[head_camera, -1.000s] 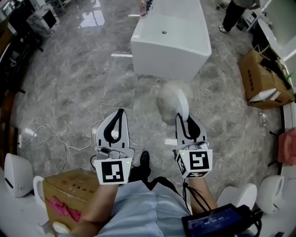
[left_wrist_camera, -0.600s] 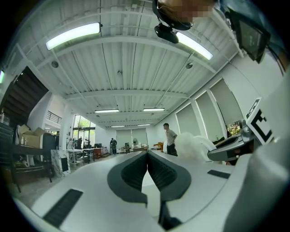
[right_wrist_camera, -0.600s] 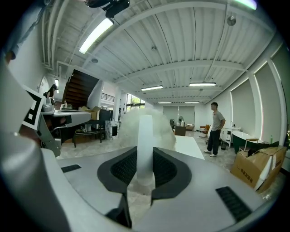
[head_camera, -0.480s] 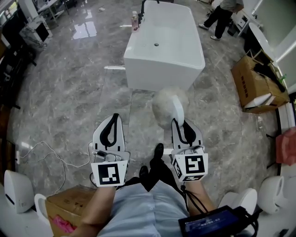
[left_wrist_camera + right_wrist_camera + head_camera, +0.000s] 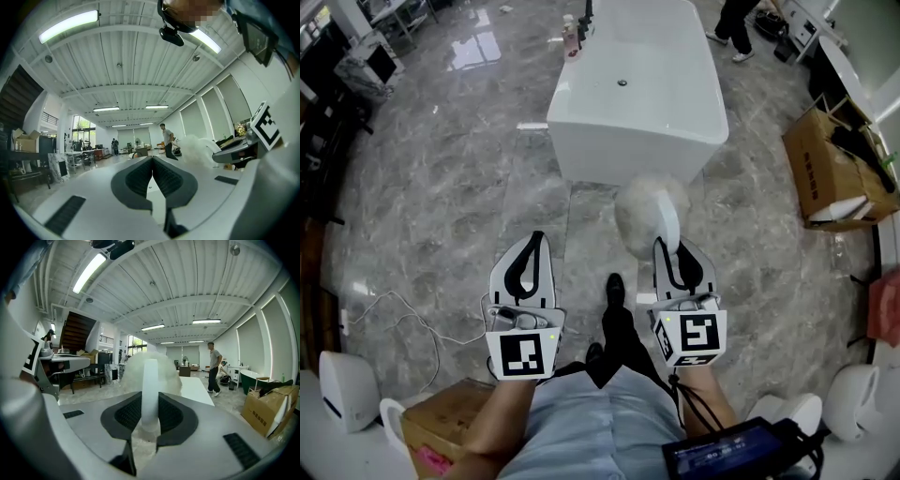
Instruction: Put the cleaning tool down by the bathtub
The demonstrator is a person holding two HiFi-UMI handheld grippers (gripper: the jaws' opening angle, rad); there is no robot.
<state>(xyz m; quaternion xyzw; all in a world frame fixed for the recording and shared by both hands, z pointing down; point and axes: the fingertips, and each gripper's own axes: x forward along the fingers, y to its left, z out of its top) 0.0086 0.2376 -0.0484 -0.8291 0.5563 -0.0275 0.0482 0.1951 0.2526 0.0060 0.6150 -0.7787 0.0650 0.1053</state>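
Observation:
My right gripper is shut on the white handle of the cleaning tool, a fluffy white duster whose head sticks out ahead of the jaws, above the floor just short of the bathtub. The white bathtub stands straight ahead. To the left, level with the right one, my left gripper is shut with nothing in it; its pads meet.
A person's black shoe steps between the grippers on the grey marble floor. Cardboard boxes lie at the right, another box at lower left, with a white cable beside it. A person walks beyond the tub. Bottles stand by it.
The person has stepped forward: the bathtub has come closer in the head view. Both grippers keep their pose, the right one still holding the duster.

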